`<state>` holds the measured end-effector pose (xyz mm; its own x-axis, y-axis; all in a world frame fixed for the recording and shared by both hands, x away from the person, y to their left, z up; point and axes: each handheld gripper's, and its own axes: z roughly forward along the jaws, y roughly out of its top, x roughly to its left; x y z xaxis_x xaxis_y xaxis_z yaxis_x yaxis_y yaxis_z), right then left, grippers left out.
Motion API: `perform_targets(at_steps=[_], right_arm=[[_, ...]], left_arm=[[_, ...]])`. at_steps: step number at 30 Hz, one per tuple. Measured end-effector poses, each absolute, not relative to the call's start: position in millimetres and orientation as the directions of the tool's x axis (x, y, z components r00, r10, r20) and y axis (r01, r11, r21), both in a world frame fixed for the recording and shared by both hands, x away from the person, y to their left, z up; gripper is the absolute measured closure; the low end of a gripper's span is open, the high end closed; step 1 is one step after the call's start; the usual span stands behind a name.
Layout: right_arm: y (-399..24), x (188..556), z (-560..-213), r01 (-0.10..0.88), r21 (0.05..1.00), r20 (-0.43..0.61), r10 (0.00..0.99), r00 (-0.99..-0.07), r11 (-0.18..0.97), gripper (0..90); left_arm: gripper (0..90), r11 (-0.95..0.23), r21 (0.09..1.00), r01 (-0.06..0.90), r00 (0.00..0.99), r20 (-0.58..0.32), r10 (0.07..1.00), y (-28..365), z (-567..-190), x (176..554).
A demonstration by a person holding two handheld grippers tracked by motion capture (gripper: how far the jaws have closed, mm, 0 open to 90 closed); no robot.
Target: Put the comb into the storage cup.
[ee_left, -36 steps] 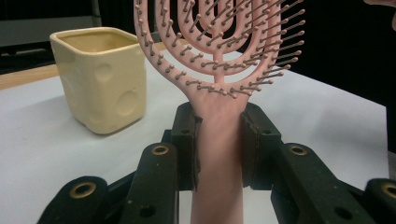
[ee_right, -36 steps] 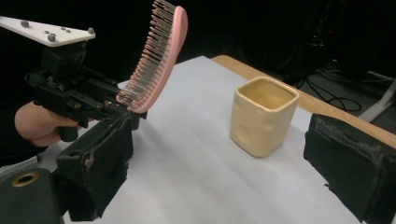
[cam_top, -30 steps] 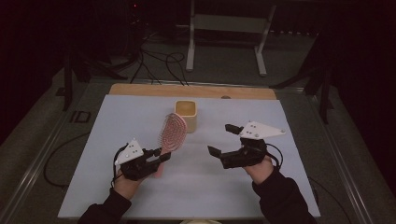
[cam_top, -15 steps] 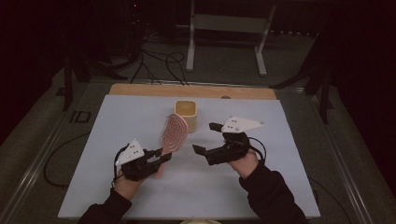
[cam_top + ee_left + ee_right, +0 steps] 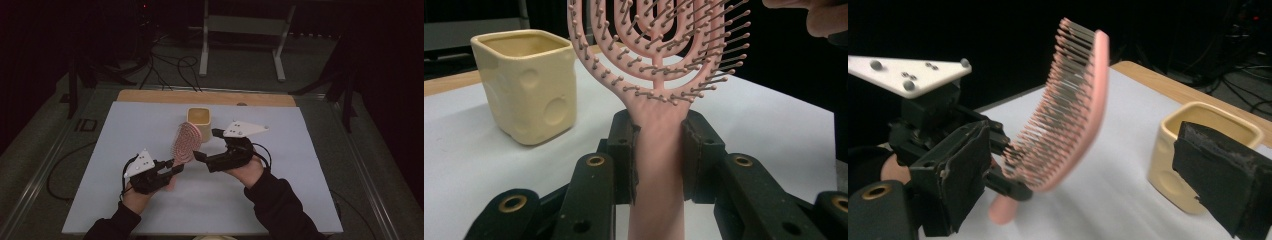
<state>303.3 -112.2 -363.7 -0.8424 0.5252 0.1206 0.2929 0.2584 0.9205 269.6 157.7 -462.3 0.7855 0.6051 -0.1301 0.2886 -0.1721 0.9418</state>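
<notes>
A pink hairbrush [image 5: 184,142] stands tilted above the white table, bristles facing right. My left gripper [image 5: 172,170] is shut on its handle; in the left gripper view both pads squeeze the handle [image 5: 658,165] just below the bristled head. My right gripper [image 5: 206,145] is open, its jaws spread wide just to the right of the brush head and apart from it. In the right gripper view the brush head [image 5: 1073,110] rises between the two black pads [image 5: 955,180], with the left gripper [image 5: 933,120] behind it. A yellow square cup [image 5: 200,121] stands just behind the brush.
The white table top [image 5: 300,175] ends in a wooden strip [image 5: 150,96] at the far edge. The cup [image 5: 529,85] sits left of the brush in the left gripper view. Cables and a metal stand [image 5: 205,45] lie on the dark floor beyond.
My right gripper has moved left across the table, from well right of the brush to close beside its head. The left gripper and the brush have stayed where they were.
</notes>
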Motion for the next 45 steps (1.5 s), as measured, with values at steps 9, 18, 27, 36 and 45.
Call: perform_targets(at_steps=[9, 18, 27, 36, 45], right_arm=[[-95.8, 311.3, -355.9, 0.372, 0.901, 0.198, 0.554, -0.808, 0.221, 13.6], [-87.1, 317.5, -353.1, 0.439, 0.877, 0.267, 0.565, -0.781, 0.193, 24.6], [-83.4, 320.4, -355.3, 0.478, 0.858, 0.299, 0.573, -0.763, 0.188, 40.0], [-79.9, 322.7, -359.0, 0.513, 0.838, 0.326, 0.584, -0.743, 0.185, 61.0], [-79.9, 321.7, -359.5, 0.512, 0.842, 0.345, 0.561, -0.752, 0.169, 64.6]], left_arm=[[71.2, -0.175, 0.942, 0.285, 0.786, -0.126, 0.605, 157.5, -462.7, 270.0], [71.2, -0.18, 0.941, 0.285, 0.786, -0.122, 0.606, 156.5, -463.3, 269.8], [71.2, -0.184, 0.942, 0.281, 0.787, -0.117, 0.606, 156.0, -463.7, 269.8], [71.1, -0.196, 0.941, 0.275, 0.788, -0.104, 0.607, 154.3, -464.2, 269.6], [71.0, -0.198, 0.938, 0.285, 0.794, -0.116, 0.596, 152.9, -464.5, 270.2]])
